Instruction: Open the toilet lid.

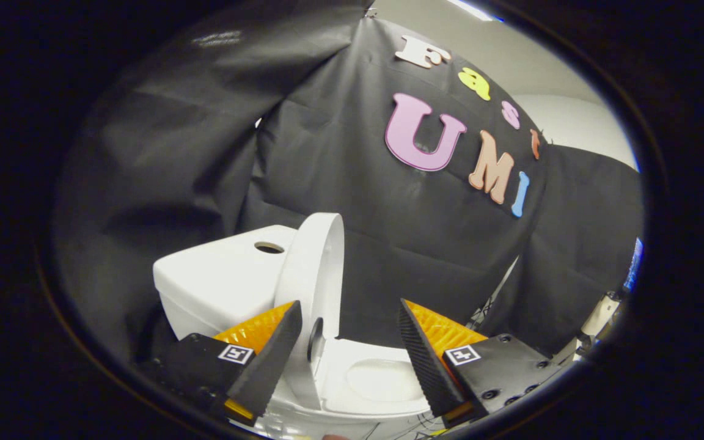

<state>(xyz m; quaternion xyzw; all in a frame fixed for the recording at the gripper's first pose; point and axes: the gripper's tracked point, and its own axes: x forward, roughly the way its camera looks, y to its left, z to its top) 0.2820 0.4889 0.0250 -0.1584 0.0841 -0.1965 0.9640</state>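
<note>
gripper [349, 318] fingers apart, toilet lid [315, 269] upright against tank [223, 275]

The tool's [349, 330] fingers [266, 360] hide the toilet's bowl [382, 382] edges.

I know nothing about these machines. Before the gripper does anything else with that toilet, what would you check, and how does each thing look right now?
1. Toilet lid raised: ok, it stands upright, leaning back towards the tank.
2. Seat down on the bowl: ok, it lies flat, seen between the fingers.
3. Gripper released: ok, the fingers stand apart and hold nothing.
4. Fingers clear of the lid: cannot tell; one finger overlaps the lid's edge in this view.
5. Lid will stay up by itself: cannot tell; its hinge is hidden.
</note>
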